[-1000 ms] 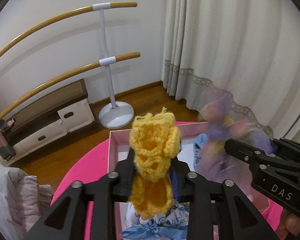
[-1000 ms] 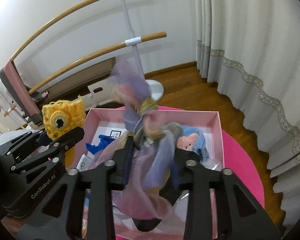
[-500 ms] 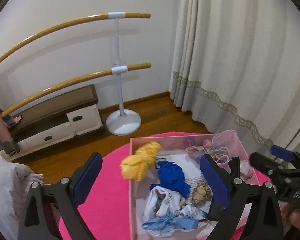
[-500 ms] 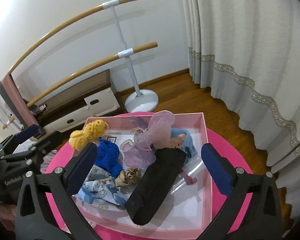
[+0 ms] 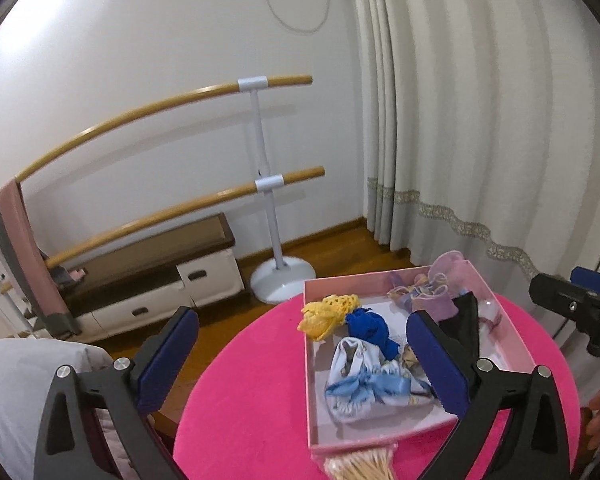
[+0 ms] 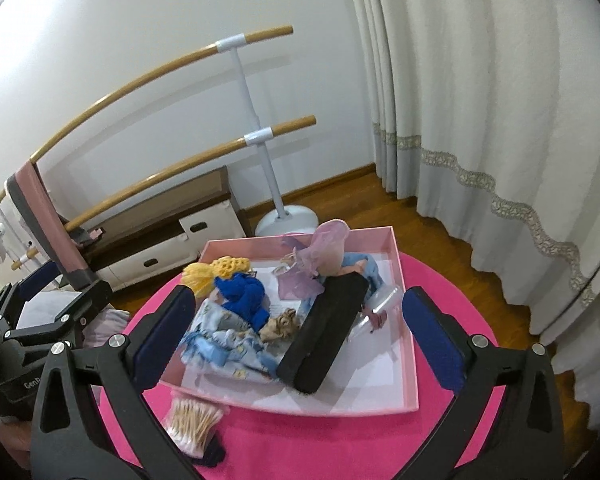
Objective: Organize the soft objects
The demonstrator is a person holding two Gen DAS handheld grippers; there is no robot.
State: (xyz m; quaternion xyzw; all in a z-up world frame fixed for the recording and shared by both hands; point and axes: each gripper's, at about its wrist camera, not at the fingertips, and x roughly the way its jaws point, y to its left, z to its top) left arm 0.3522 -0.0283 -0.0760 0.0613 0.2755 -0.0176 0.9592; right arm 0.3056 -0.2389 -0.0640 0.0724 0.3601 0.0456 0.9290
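Note:
A pink box (image 6: 406, 312) sits on a round pink table (image 6: 452, 436). In it lie a yellow crochet piece (image 6: 212, 274), a blue knit piece (image 6: 244, 296), a light blue patterned cloth (image 6: 228, 346), a purple sheer cloth (image 6: 320, 256), a small tiger toy (image 6: 282, 322) and a black case (image 6: 326, 332). The yellow piece (image 5: 326, 314) hangs over the box's left wall (image 5: 309, 364) in the left wrist view. My left gripper (image 5: 300, 360) is open and empty, above the table's left side. My right gripper (image 6: 300, 332) is open and empty, held above the box.
A pack of cotton swabs (image 6: 192, 420) lies on the table in front of the box. Behind stand a ballet barre (image 5: 268, 184), a low cabinet (image 5: 156, 280) and curtains (image 6: 480, 120). A grey-pink cushion (image 5: 16, 376) is at the left.
Both grippers opened and let go: the yellow crochet piece and the purple cloth dropped into the box. Both grippers have since drawn back and up from the box.

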